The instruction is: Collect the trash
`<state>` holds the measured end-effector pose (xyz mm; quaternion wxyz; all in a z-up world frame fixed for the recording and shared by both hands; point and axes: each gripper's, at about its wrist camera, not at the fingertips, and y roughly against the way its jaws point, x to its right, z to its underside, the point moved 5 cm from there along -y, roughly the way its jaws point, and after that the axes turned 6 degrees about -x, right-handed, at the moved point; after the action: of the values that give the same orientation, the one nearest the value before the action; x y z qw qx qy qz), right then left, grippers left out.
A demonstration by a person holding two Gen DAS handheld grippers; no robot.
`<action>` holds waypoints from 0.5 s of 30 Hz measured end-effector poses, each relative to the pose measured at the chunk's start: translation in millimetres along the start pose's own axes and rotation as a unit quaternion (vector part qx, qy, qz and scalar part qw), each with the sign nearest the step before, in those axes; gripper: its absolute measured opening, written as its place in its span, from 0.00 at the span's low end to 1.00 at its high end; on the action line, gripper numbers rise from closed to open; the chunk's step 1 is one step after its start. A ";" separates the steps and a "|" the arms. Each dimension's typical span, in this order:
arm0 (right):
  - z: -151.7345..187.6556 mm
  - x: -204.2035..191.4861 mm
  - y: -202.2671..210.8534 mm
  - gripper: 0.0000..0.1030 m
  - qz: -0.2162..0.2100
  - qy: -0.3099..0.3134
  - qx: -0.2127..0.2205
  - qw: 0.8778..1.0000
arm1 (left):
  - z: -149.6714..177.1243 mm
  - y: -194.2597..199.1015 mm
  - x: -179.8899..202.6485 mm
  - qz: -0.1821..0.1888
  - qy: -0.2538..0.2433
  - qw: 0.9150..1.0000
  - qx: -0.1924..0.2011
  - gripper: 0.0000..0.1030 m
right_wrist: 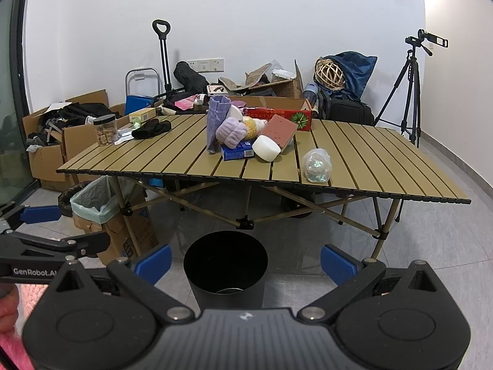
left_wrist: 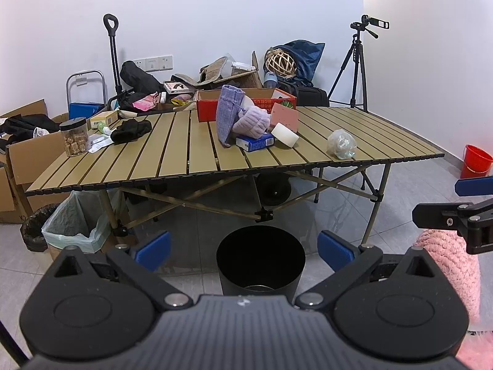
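Note:
A black round bin (left_wrist: 260, 262) stands on the floor in front of the folding slat table (left_wrist: 172, 160), right beyond my left gripper (left_wrist: 245, 251), which is open and holds nothing. The right wrist view shows the same bin (right_wrist: 225, 262) beyond my right gripper (right_wrist: 245, 264), also open and without load. On the table (right_wrist: 385, 166) lie a crumpled clear plastic bag (right_wrist: 316, 162), a blue carton (right_wrist: 237, 151), a white foam cylinder (right_wrist: 266, 148) and a lilac cloth pouch (right_wrist: 215, 123). Both grippers are well short of the table, side by side.
A jar (left_wrist: 75, 137), black gloves (left_wrist: 131, 131) and a red box (left_wrist: 243, 106) also sit on the table. A liner-fitted bin (left_wrist: 77, 225) and cardboard boxes stand at the left. A tripod (right_wrist: 408, 92) and a red bucket (left_wrist: 476, 162) are at the right.

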<state>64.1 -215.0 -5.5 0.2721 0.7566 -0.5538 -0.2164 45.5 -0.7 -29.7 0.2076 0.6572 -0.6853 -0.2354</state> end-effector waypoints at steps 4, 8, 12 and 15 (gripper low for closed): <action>0.2 -0.8 0.8 1.00 0.000 0.001 0.000 1.000 | 1.1 -1.8 2.7 0.001 -0.002 1.000 0.000 1.00; 0.6 -1.5 2.0 1.00 0.000 0.001 0.001 1.000 | 1.0 -1.9 3.4 0.001 -0.001 1.000 -0.001 1.00; -0.4 -0.4 -0.1 1.00 0.000 0.000 0.000 1.000 | 1.2 -2.1 3.4 0.001 -0.001 1.000 -0.001 1.00; -0.2 -1.0 0.8 1.00 0.000 0.000 0.000 1.000 | 1.2 -2.1 3.3 0.001 -0.001 1.000 -0.001 1.00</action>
<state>63.4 -214.2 -4.8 0.2723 0.7566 -0.5535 -0.2168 46.2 -4.0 -32.0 0.2077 0.6562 -0.6858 -0.2363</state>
